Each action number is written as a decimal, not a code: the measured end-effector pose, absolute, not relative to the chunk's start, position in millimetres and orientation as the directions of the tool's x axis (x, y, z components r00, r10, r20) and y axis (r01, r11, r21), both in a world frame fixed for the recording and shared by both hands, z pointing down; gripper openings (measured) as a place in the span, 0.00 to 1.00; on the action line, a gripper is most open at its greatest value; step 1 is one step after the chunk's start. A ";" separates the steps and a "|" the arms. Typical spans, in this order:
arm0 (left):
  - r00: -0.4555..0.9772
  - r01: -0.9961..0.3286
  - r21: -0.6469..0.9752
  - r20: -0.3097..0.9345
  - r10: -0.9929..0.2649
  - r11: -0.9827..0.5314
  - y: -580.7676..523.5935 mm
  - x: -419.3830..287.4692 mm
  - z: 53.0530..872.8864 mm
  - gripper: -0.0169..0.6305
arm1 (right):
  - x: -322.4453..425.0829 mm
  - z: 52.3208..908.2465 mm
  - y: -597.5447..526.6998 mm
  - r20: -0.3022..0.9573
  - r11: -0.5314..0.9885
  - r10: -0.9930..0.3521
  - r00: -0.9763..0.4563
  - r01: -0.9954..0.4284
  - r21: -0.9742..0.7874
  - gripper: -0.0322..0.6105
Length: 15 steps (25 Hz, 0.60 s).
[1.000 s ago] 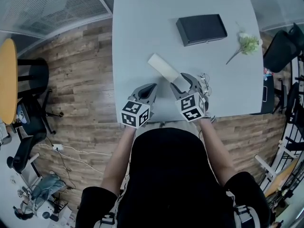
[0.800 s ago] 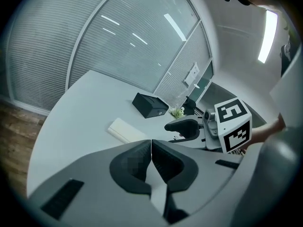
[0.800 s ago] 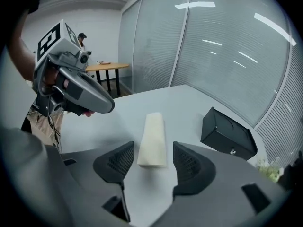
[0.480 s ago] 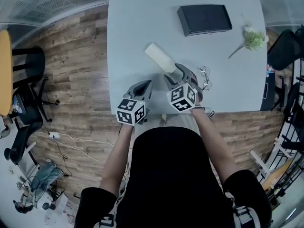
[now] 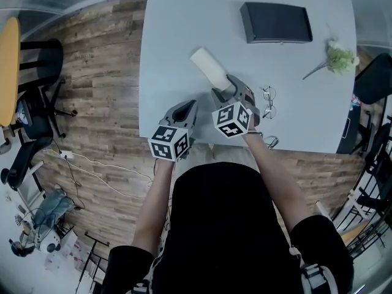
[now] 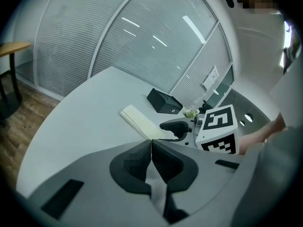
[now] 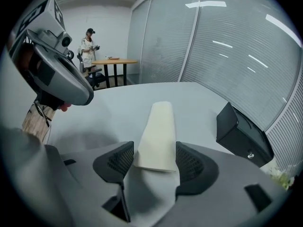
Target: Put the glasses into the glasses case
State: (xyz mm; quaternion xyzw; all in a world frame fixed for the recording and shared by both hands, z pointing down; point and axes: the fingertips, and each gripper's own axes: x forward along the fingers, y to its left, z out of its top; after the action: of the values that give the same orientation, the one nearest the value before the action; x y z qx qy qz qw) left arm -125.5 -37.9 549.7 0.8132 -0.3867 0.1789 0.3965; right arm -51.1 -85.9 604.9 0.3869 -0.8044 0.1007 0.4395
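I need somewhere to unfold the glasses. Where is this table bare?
Bare: the grey table's far-left stretch, left of the cream oblong glasses case and black rectangular box; also between box and wire-framed glasses. Crowded: the near edge.

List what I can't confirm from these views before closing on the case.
- Glasses: too small in the head view; folded or open, unclear.
- Glasses case seam and lid: near end sits under the right gripper in the head view; right gripper view shows only its top.
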 end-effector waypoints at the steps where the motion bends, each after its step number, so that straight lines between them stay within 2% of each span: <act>1: 0.629 -0.777 0.506 0.599 -0.496 -0.375 -38.2 -124.8 551.5 0.06 | -49.9 607.3 -87.0 0.783 0.682 -0.536 -0.314 -0.708 0.183 0.48; 15: 0.572 -0.816 0.494 0.613 -0.544 -0.302 -38.5 -121.7 567.0 0.06 | -46.1 609.0 -86.5 0.758 0.704 -0.541 -0.364 -0.690 0.171 0.48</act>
State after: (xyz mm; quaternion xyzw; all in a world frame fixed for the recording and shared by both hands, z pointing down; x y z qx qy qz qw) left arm -121.7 -38.5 567.0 0.7892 -0.4309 0.1677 0.4043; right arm -46.1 -86.5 609.0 0.3748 -0.8211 0.0881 0.4214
